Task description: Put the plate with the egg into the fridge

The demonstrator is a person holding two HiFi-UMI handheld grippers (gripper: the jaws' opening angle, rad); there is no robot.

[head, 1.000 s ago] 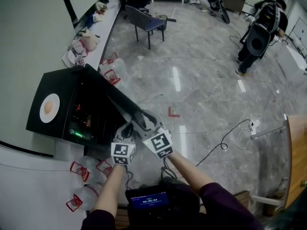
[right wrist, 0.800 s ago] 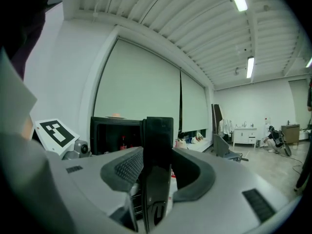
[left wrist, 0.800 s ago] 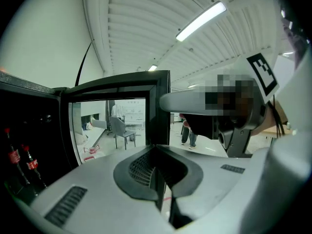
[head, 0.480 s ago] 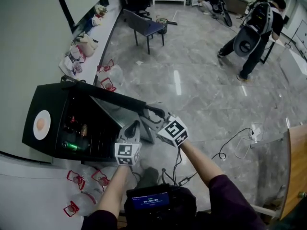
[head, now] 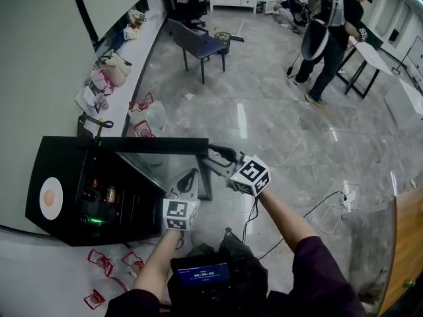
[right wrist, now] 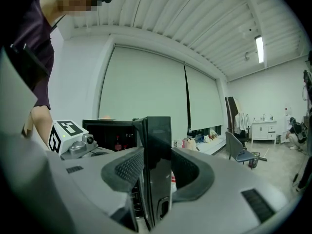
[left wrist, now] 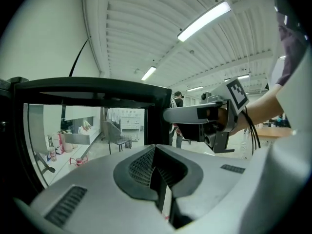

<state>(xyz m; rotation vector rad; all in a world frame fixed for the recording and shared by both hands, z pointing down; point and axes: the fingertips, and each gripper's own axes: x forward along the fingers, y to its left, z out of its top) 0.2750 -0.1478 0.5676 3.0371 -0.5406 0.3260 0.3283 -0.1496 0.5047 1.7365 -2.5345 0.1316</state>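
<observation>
Fridge (head: 63, 157) door open, plate still on top of the fridge

Plate (head: 51, 199) with the egg (head: 48, 197) sits on the fridge's black top, at the back, well away from both grippers; fridge door (head: 158, 164) is swung wide, bottles (head: 99, 195) visible on the shelves inside; right gripper (head: 213, 157) is at the door's free edge, fingers closing on it, the edge sitting between the pads with both faces touched per right gripper view (right wrist: 156, 179); left gripper (head: 191, 177) hangs in front of the fridge's open cavity, just short of the door's free edge and not touching it, fingers clenched with nothing between them (left wrist: 157, 177); chair (head: 198, 41) and a person (head: 327, 38) are on the floor well beyond the fridge
</observation>
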